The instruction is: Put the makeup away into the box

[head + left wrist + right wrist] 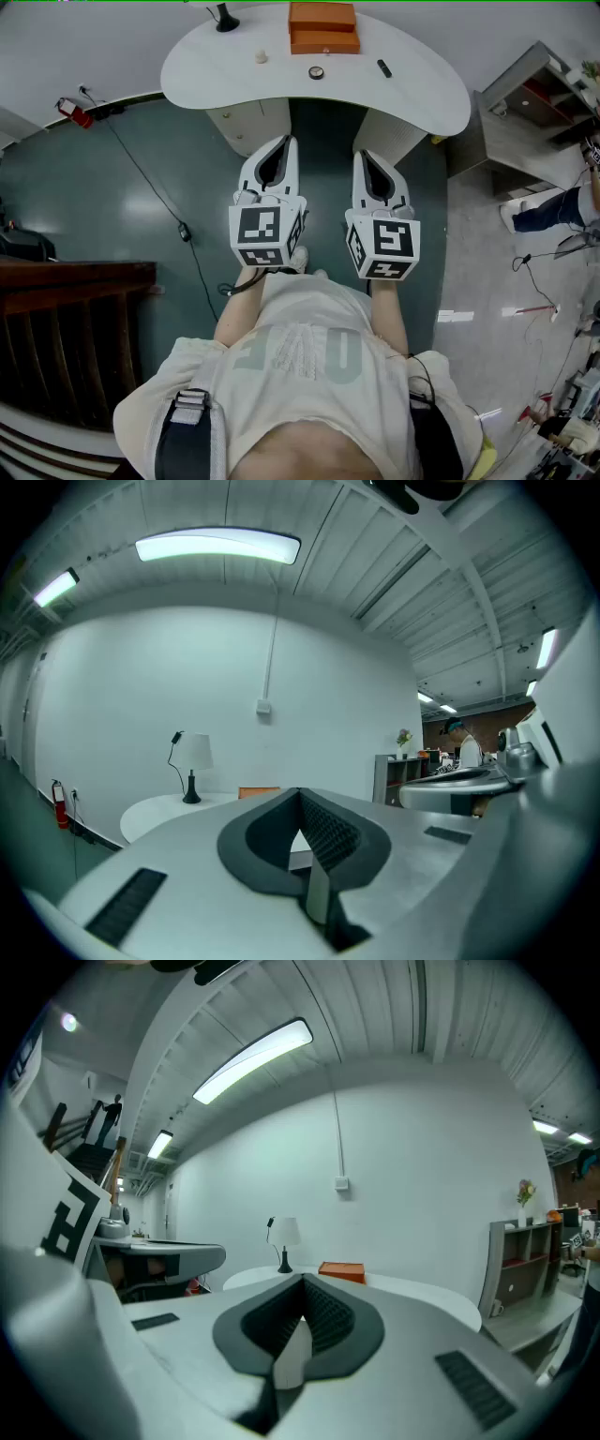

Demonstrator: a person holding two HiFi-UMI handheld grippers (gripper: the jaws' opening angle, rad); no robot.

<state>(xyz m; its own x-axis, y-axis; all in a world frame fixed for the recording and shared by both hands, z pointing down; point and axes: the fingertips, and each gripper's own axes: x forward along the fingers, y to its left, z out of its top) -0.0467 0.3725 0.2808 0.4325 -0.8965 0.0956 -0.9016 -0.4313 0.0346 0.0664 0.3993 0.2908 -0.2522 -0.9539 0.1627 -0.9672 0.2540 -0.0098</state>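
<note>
An orange box (323, 28) stands at the far edge of a white curved table (234, 75). Loose on the table in front of it lie a small cream piece (262, 57), a round compact (316, 72) and a black stick (384, 67). Both grippers hang side by side over the floor, short of the table and pointing at it. My left gripper (284, 142) is shut and empty, and so is my right gripper (364, 155). The box (258, 791) shows beyond the shut left gripper (300, 794) in the left gripper view. Past the shut right gripper (304, 1281), the right gripper view shows the box (340, 1270) too.
A black lamp (225, 17) stands at the table's back left. Under the table are two pale pedestals (248, 122). A cable (159, 197) and a fire extinguisher (73, 112) lie on the floor at left, near dark wooden furniture (75, 319). A grey shelf (530, 112) is at right.
</note>
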